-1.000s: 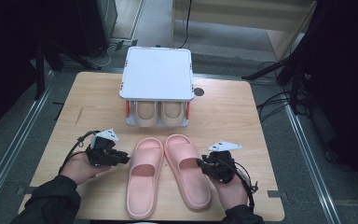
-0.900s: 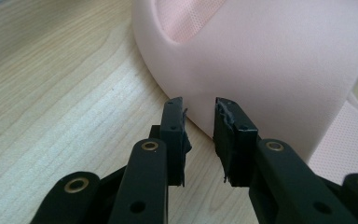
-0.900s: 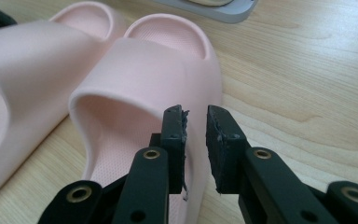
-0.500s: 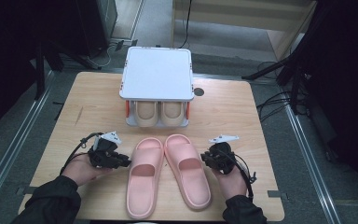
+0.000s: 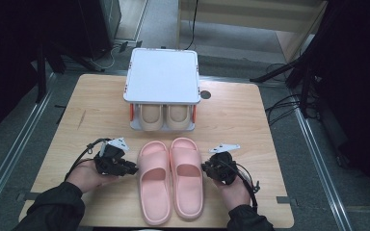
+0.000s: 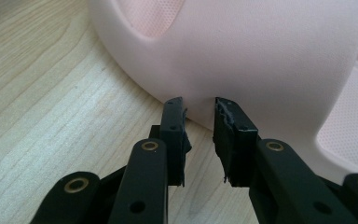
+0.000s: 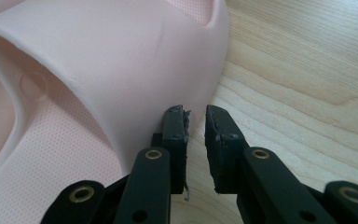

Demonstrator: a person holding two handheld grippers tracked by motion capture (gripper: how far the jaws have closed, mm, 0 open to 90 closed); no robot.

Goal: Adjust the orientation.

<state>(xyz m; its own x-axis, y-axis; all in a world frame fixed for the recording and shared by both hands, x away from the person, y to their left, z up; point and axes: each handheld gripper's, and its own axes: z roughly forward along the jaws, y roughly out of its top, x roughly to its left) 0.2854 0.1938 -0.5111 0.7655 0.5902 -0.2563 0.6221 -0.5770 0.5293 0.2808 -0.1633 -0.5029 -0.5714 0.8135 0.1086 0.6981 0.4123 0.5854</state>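
Both claws are closing in on the pink slippers lying side by side on the bench point(image 5: 250, 120): the left claw point(image 6: 199, 108) at the left slipper point(image 5: 154, 180), the right claw point(image 7: 195, 114) at the right slipper point(image 5: 187, 175), each claw's jaws narrowly apart with nothing between them. The step in hand looks like the approach to a grasp; next, each claw likely needs to open wider and slide over its slipper's outer strap edge before closing.

Two pale pink slippers point(image 5: 171, 178), footbeds finely dotted, lie on a light wood-grain bench point(image 5: 241, 120). A white-topped rack point(image 5: 163, 77) with orange-red posts holds beige slippers point(image 5: 164, 115). Both grippers are black with brass-coloured rivets; sleeves black.
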